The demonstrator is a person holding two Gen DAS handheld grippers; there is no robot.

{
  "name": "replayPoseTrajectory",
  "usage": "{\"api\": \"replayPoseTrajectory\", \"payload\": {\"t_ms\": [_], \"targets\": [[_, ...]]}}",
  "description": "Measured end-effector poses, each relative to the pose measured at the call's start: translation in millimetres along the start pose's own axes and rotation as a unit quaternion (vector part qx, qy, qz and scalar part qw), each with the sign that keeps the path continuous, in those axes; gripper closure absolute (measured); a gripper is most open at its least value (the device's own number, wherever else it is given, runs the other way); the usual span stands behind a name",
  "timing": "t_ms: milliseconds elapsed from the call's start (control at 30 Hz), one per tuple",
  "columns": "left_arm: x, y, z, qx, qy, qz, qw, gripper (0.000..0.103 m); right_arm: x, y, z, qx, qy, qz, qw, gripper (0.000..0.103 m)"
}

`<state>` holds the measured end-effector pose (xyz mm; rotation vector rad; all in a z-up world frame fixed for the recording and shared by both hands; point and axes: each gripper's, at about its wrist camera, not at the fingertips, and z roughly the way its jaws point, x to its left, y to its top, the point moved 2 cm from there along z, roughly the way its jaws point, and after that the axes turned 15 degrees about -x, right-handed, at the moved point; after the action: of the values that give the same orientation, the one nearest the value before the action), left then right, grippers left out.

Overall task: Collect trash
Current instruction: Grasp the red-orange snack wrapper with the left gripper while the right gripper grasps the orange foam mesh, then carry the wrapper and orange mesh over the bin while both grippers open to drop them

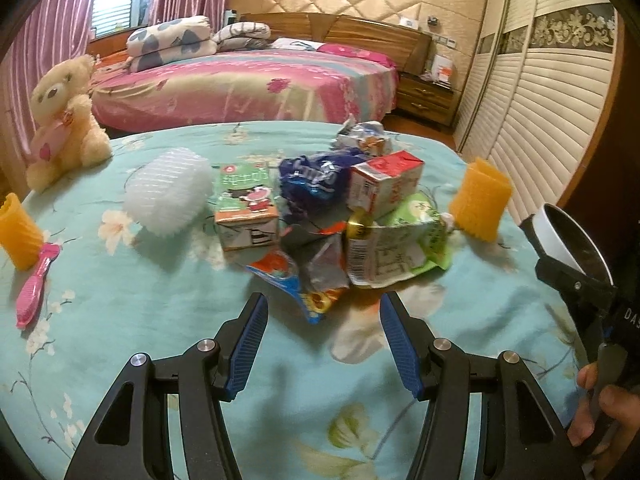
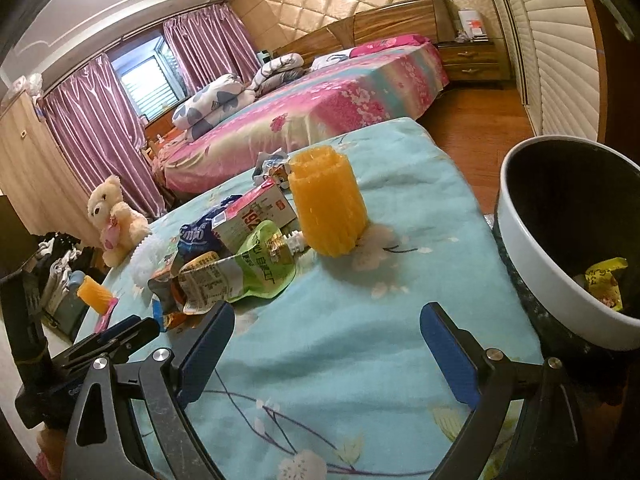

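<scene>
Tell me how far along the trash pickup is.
Barely started. Done: one yellow wrapper lies in the bin. In hand: nothing; the left gripper and right gripper are both open and empty. Left: the pile of cartons and wrappers on the blue cloth.

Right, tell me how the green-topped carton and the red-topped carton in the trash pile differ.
The green-topped carton sits at the left of the pile with a cartoon figure on its face; the red-topped carton sits at the right and carries print rather than a picture. The green-topped carton rests on the blue floral cloth, while the red-topped carton is propped on other wrappers, tilted. Both are small drink boxes, and neither is held.
</scene>
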<state>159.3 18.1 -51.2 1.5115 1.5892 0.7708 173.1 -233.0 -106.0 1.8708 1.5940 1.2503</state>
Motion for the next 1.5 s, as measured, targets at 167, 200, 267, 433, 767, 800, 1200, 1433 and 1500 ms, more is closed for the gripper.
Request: {"api": "replayPoseTrajectory", "payload": {"t_ms": [167,200,267,433,767,800,1200,1433,1500], "targets": [[12,4,10,0.003,0.012,-0.005,0.9999,0.045,2,3,8,0.001,-0.002,-0.003,1.000,0.008],[15,5,12,0.003,0.015,-0.005,0.9999,0.045,3,4,11,0.001,-0.001,-0.004,1.000,0.008],[19,8,18,0.003,0.018,-0.004,0.9998,0.046,4,7,17,0.000,-0.001,-0.008,1.000,0.008],[24,10,32,0.009,0.018,0.001,0.9998,0.048,6,16,32,-0.005,-0.004,-0.014,1.000,0.008],[26,8,59,0.032,0.005,0.008,0.9995,0.088,0,26,70,-0.005,-0.029,-0.019,0.999,0.046],[27,8,60,0.033,0.003,0.008,0.9994,0.091,-2,26,73,0.000,-0.028,-0.016,0.999,0.055],[32,17,27,-0.022,0.013,-0.019,0.9995,0.101,3,19,48,-0.004,-0.011,-0.023,1.000,0.078],[14,23,9,-0.031,-0.019,-0.020,0.9991,0.101,-2,19,18,-0.014,-0.008,-0.012,1.000,0.078],[7,23,7,-0.031,-0.030,-0.017,0.9989,0.101,-5,19,10,-0.018,-0.009,-0.010,1.000,0.078]]}}
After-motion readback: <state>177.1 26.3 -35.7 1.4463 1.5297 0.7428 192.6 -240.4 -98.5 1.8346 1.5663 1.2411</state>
